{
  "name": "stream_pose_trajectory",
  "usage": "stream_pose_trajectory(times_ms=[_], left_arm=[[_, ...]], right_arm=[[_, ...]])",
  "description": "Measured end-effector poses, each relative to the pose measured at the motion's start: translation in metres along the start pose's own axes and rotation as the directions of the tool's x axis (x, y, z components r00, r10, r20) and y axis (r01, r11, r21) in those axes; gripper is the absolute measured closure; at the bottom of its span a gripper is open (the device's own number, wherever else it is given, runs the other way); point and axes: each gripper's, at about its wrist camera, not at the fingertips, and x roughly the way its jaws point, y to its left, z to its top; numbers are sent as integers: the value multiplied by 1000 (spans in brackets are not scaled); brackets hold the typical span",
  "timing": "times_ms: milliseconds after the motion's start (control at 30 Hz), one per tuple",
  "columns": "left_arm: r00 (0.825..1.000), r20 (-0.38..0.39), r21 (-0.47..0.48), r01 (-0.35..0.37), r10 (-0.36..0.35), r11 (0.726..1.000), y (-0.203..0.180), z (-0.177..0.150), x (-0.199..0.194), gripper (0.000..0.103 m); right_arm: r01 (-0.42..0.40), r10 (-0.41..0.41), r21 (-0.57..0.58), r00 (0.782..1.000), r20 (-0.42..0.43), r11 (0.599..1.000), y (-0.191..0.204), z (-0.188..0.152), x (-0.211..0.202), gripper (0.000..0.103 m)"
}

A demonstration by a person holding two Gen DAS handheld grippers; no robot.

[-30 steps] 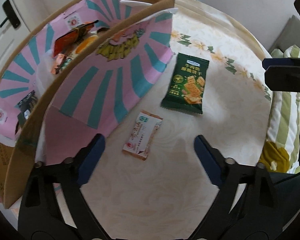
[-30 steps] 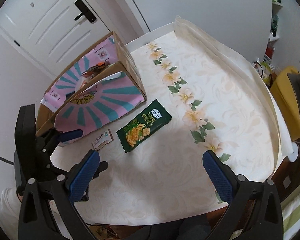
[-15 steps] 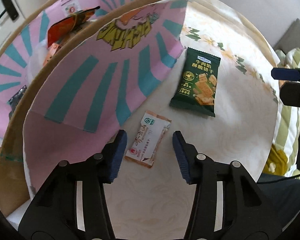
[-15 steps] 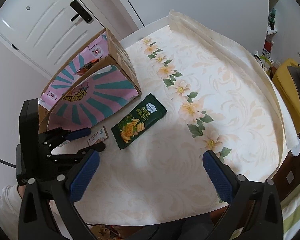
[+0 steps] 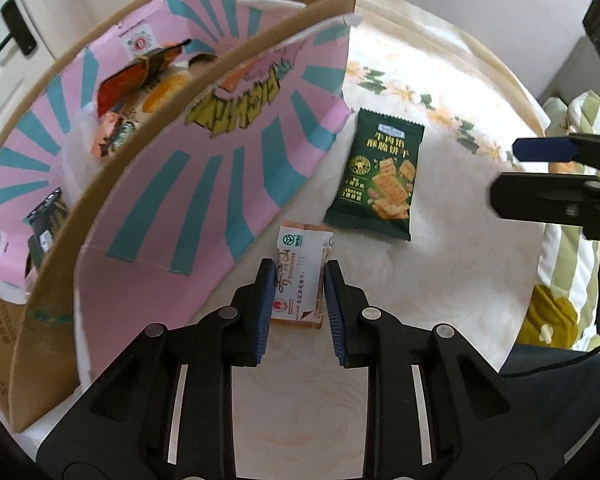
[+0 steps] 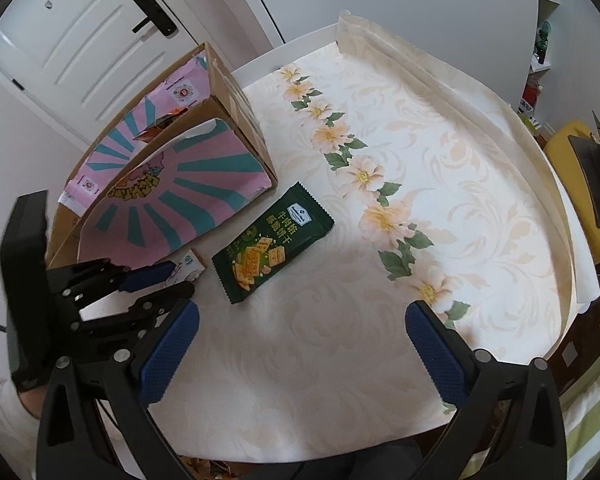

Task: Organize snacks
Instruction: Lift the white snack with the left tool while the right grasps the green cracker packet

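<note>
At lower center of the left wrist view, the left claw is clenched on the small white sachet lying on the tabletop beside the green cracker packet, while the right claw gapes released.

A small white and orange snack packet lies flat on the desk at lower centre of the left wrist view, its long sides pinched between the blue pads. Up and to the right, just apart from it, a dark green cracker packet lies flat, face up. At upper left, the open cardboard box with a pink and teal striped lining holds several more packets.
</note>
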Motion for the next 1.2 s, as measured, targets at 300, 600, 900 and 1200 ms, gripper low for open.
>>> stream_pose_trajectory(times_ms=[300,600,900,1200], left_arm=[[1000,18,-93,11,-9,996,19,-11,-21,81],[999,52,-158,19,-11,987,32,-24,-33,81],[997,79,-167,38,-25,985,32,-26,-38,81],[993,111,-180,53,-33,982,32,-27,-47,81]], right_arm=[[76,-71,140,997,-34,987,7,25,29,4],[201,-200,127,980,-26,971,35,36,58,13],[356,-356,-23,935,3,934,54,24,67,13],[361,-362,-41,932,-14,932,23,3,44,13]])
